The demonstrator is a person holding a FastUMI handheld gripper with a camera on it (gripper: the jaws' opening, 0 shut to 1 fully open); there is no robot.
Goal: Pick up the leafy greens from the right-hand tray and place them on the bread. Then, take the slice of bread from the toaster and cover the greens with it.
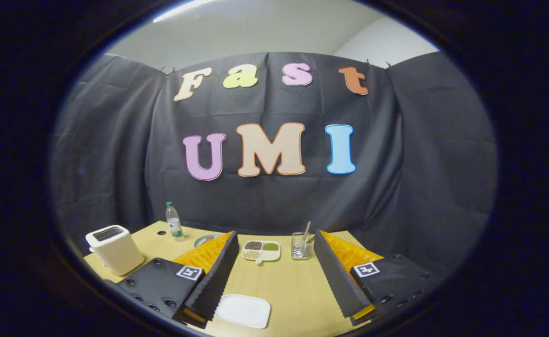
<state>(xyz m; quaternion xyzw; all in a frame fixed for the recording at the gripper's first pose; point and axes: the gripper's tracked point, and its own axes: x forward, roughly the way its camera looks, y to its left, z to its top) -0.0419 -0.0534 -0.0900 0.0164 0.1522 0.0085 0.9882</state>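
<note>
gripper view: the gripper (pixel 274 276) hangs above the table (pixel 293 290), its fingers spread wide and holding nothing. low in the frame between the fingers lies a white plate (pixel 244 310); no bread or greens can be made out on it. the toaster (pixel 113 249) stands at lower left, with no slice seen rising from its slot. a partly hidden dish (pixel 205 239) sits behind the left finger; its contents cannot be told. whichever stage this is, approach any food level and close gently.

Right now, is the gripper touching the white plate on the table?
Apart. In the gripper view the gripper is open, and the white plate lies flat on the table between its fingers, with bare wood showing around it.
</note>
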